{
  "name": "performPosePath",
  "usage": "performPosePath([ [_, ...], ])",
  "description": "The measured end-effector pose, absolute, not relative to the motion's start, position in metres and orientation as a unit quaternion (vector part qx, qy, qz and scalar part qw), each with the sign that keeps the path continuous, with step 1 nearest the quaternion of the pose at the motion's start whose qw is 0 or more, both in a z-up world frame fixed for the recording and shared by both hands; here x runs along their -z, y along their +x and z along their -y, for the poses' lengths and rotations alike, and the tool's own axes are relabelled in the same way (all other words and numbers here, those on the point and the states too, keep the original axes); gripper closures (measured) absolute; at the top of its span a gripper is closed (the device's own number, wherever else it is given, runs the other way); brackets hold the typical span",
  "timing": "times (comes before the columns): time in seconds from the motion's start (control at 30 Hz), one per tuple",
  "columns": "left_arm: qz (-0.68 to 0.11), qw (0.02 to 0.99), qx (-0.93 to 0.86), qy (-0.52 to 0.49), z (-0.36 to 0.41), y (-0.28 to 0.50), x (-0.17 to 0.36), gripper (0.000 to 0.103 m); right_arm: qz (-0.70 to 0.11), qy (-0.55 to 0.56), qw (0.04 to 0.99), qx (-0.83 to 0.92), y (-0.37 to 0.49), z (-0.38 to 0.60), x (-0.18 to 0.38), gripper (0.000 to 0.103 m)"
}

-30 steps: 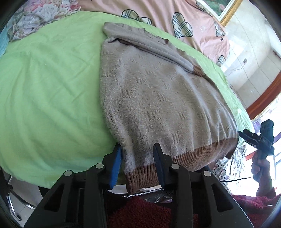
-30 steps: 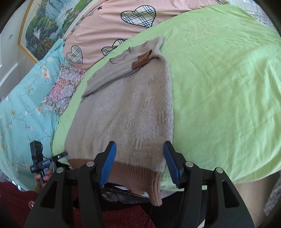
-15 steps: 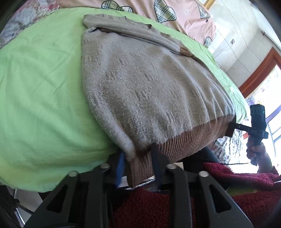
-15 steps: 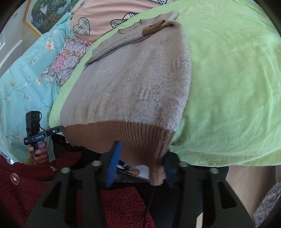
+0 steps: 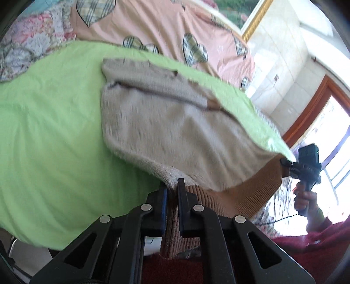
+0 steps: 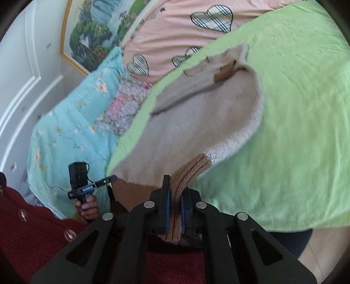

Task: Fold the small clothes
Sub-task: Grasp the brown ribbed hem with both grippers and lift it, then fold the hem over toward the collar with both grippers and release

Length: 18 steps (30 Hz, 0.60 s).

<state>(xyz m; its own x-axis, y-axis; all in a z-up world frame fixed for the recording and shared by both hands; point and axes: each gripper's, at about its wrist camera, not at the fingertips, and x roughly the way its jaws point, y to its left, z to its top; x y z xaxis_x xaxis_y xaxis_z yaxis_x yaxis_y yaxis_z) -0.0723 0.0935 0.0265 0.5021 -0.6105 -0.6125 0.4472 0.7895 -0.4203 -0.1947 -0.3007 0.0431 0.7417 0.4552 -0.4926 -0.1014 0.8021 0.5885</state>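
Sweater [image 5: 166,122]: a small beige knit with a brown ribbed hem [image 5: 247,196], lying on the green sheet [image 5: 50,131] of the bed, its near edge raised off the sheet while the far part with the folded sleeve [image 5: 153,76] rests flat.

No box, basket or other container shows in either view.

Left claw [image 5: 172,192]: closed nearly all the way, its two fingers pinching the near left corner of the sweater, with the ribbed hem hanging down between them. Right claw [image 6: 175,196]: likewise almost fully closed, clamped on the near right corner of the hem [image 6: 186,174], which runs as a brown ribbed strip down between the blue pads [image 6: 167,203].

Each view also shows the other claw, held in a hand, at the opposite hem corner: the right one [image 5: 284,162] at the right of the left view, the left one [image 6: 111,178] at the left of the right view. A pink cover with checked hearts [image 6: 210,19] lies at the far side of the bed, and a pale blue flowered quilt [image 6: 72,122] to the left.
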Motion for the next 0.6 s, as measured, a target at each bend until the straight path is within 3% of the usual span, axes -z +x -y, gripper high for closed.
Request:
performPosePath([
  [0.33,-0.297,0.902,0.273,-0.156,-0.1,0.008,-0.08,0.097,-0.229,0.283,0.923,-0.128,-0.117,0.331,-0.093,0.094],
  [0.6,-0.294,0.912,0.248,-0.14,-0.071,0.107,-0.099,0.097,-0.217,0.283,0.931,-0.078,-0.018,0.365,-0.109,0.094],
])
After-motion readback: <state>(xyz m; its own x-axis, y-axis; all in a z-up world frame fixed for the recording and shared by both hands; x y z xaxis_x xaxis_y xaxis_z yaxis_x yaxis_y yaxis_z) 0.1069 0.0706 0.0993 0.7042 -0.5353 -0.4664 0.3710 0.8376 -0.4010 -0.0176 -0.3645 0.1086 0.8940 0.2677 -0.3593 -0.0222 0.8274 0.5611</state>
